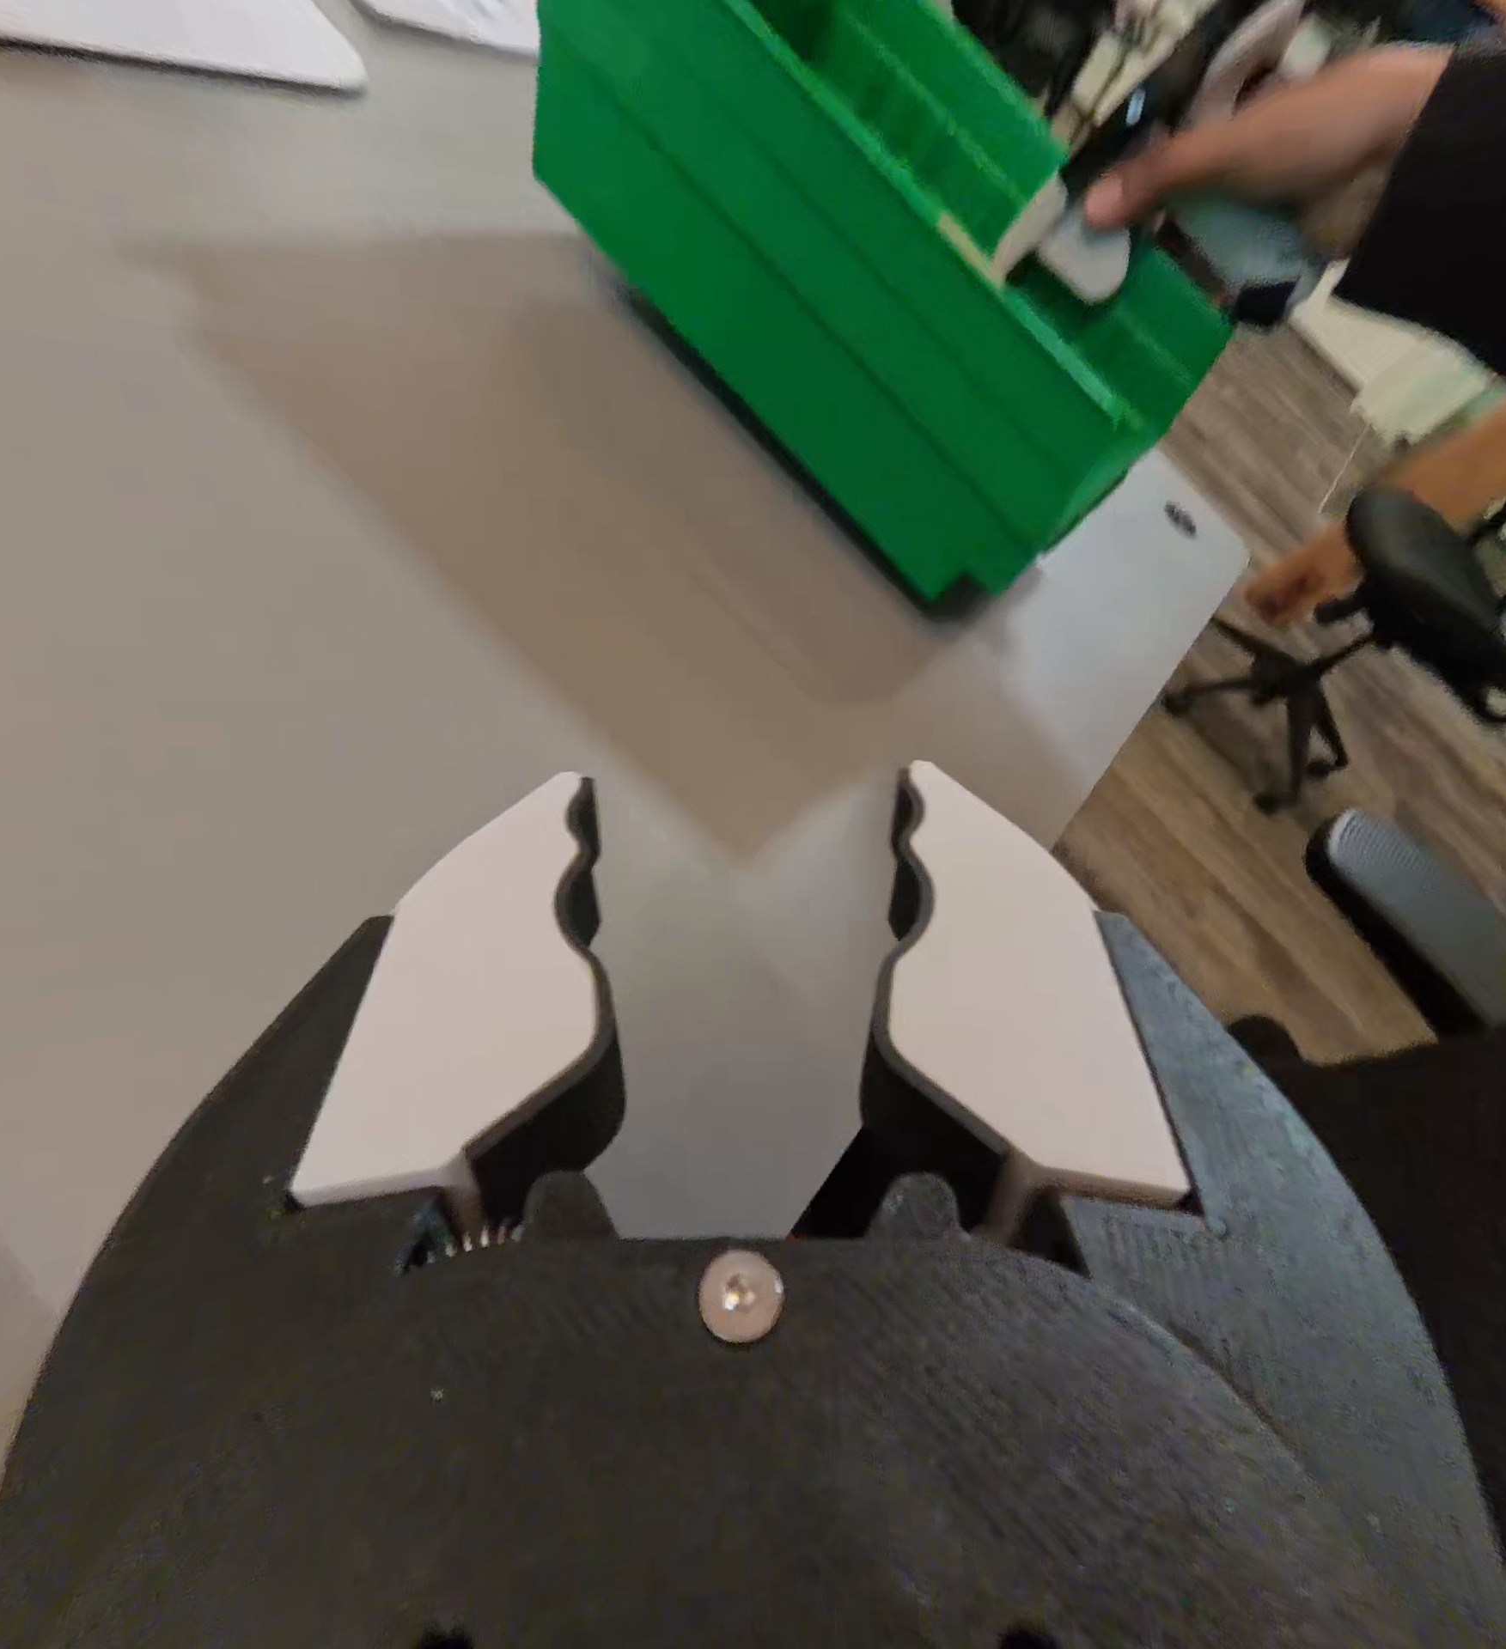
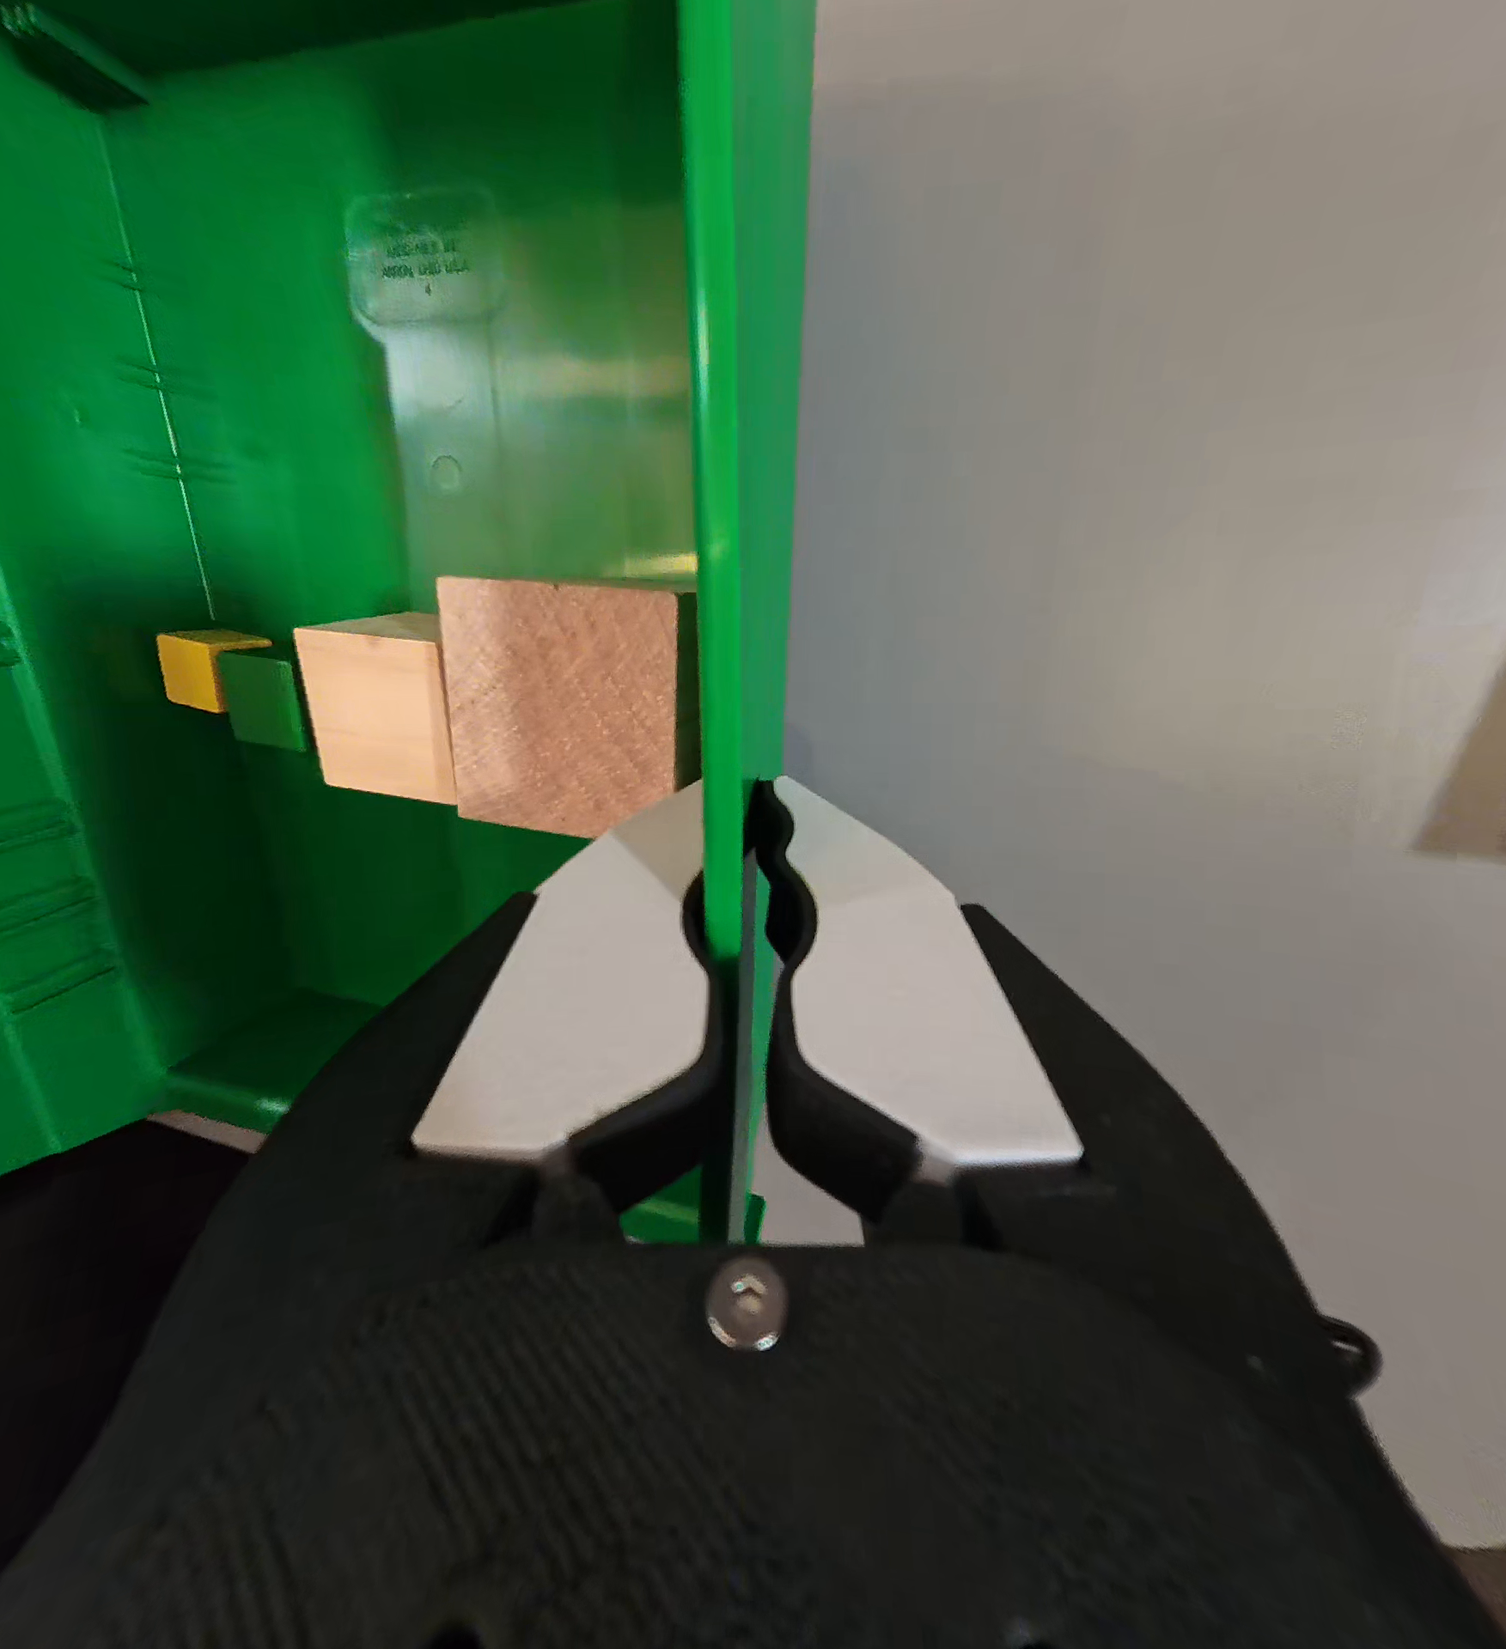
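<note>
- Right gripper [image 2: 736, 857]: jaws pinched tight on the side wall of the green bin [image 2: 722, 446], one finger inside the bin, one outside, the thin rim running straight down the gap between them.
- To my eye the hold looks good while that wall stays centred between the pads; if it twists, I'd expect the bin to swing.
- Left gripper [image 1: 744, 790]: jaws spread apart, nothing between them, hovering over the pale surface [image 1: 196, 535], well apart from the bin.
- From the left side the bin looks tipped, one end raised off the surface, with a hand [image 1: 1222, 169] on the far gripper at its rim.
- Inside the bin, four blocks sit in a row, touching: a large wooden cube [image 2: 566, 700] against the gripped wall, then a paler wooden cube [image 2: 374, 705], a small green cube [image 2: 267, 700] and a small yellow cube [image 2: 200, 669].
- They're loose, so I judge a sharp tilt could send them sliding.
- Beyond the surface's edge: a black office chair [image 1: 1436, 598] on wood flooring, near the bin's corner.
</note>
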Action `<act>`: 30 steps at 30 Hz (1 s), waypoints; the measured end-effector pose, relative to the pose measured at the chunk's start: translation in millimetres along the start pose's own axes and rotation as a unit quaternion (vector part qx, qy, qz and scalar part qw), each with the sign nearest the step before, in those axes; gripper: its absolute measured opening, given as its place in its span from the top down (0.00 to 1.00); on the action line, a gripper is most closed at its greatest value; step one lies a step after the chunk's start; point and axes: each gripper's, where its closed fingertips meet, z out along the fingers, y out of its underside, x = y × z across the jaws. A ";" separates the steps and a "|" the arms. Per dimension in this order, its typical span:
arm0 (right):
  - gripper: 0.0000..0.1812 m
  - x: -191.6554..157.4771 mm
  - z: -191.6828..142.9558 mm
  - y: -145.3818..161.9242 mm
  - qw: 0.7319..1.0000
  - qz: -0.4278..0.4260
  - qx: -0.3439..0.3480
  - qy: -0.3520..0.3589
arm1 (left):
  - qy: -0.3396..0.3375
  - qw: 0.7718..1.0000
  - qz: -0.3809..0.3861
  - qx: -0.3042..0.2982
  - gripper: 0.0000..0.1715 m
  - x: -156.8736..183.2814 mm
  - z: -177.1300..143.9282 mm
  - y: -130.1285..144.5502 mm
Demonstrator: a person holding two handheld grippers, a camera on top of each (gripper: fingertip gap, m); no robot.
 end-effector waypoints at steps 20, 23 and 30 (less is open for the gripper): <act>0.92 -242.1 74.9 2.3 0.997 0.018 0.028 -0.067 | -0.115 0.969 -0.046 0.214 0.68 -73.1 -105.1 -76.3; 0.93 -275.4 86.1 12.3 0.997 0.006 0.024 -0.073 | -0.164 0.957 -0.021 0.239 0.68 -87.9 -128.5 -85.8; 0.90 -338.8 97.0 25.2 0.992 -0.018 0.030 -0.122 | -0.249 0.939 0.009 0.239 0.63 -124.1 -180.8 -94.8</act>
